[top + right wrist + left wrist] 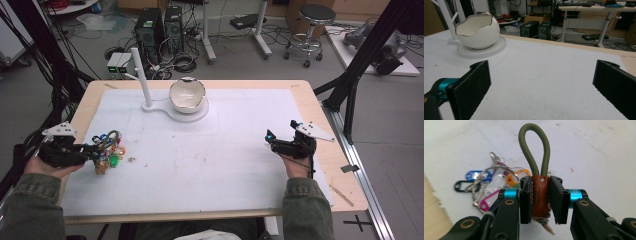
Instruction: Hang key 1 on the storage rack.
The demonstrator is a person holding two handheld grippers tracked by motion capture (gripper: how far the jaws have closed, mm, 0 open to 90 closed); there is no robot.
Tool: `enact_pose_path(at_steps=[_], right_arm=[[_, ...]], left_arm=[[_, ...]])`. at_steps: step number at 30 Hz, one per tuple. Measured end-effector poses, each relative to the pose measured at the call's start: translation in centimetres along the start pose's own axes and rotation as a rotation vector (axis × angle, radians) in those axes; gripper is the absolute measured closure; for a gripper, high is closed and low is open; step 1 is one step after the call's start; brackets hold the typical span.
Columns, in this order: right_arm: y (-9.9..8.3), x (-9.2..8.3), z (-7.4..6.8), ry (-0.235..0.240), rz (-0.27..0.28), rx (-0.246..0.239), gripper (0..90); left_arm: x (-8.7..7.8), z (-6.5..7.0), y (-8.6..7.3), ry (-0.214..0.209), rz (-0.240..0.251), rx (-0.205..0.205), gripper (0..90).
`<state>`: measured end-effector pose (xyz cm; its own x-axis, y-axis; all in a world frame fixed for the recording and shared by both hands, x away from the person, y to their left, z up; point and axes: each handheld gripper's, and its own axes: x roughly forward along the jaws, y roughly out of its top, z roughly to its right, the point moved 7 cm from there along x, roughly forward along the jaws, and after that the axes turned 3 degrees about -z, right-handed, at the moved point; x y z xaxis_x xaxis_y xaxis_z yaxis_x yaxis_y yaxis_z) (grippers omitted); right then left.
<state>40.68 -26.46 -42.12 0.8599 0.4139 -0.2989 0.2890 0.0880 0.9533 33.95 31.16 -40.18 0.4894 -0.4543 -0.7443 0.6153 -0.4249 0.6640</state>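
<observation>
Brown leather tab (pixel 540 195) of a key bunch, stitched and stamped, clamped between the two black pads of the left gripper (pixel 541 201); an olive cord loop (pixel 533 147) rises from the tab's top. Coloured plastic key tags (pixel 489 187) on metal rings lie on the white mat (pixel 210 150) just behind, at the table's left side. The right gripper (pixel 541 85) rests apart at the mat's right, its jaws spread wide with nothing between them. A white egg-shaped bowl (pixel 187 95) sits on a round stand base (pixel 192 114) beside an upright white post (pixel 141 75) at the far middle.
</observation>
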Motion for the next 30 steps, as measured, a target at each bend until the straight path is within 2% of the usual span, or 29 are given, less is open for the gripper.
enact_pose_path(at_steps=[5,12,15,24,28,30], right_arm=[[0.0,-0.1,0.1,-0.002,0.007,-0.002,0.6],[0.0,-0.1,0.2,-0.002,0.004,-0.002,0.7],[-0.1,-0.1,0.2,-0.004,0.004,-0.004,0.6],[-0.1,-0.1,0.0,-0.002,0.003,-0.005,0.7],[0.0,-0.2,0.1,-0.003,0.008,-0.002,0.7],[0.0,-0.2,0.1,-0.004,0.008,-0.005,0.7]], left_arm=[[0.0,-0.7,1.6,0.018,-0.003,-0.003,71.6],[-0.6,-2.1,3.6,0.021,0.073,-0.049,71.6],[-0.8,-2.5,4.1,0.028,0.071,-0.046,71.6],[-1.9,-4.3,7.1,0.064,0.088,-0.036,71.6],[-1.9,-5.2,8.5,0.078,0.112,-0.054,71.7],[-1.8,-5.4,8.7,0.079,0.109,-0.054,71.6]])
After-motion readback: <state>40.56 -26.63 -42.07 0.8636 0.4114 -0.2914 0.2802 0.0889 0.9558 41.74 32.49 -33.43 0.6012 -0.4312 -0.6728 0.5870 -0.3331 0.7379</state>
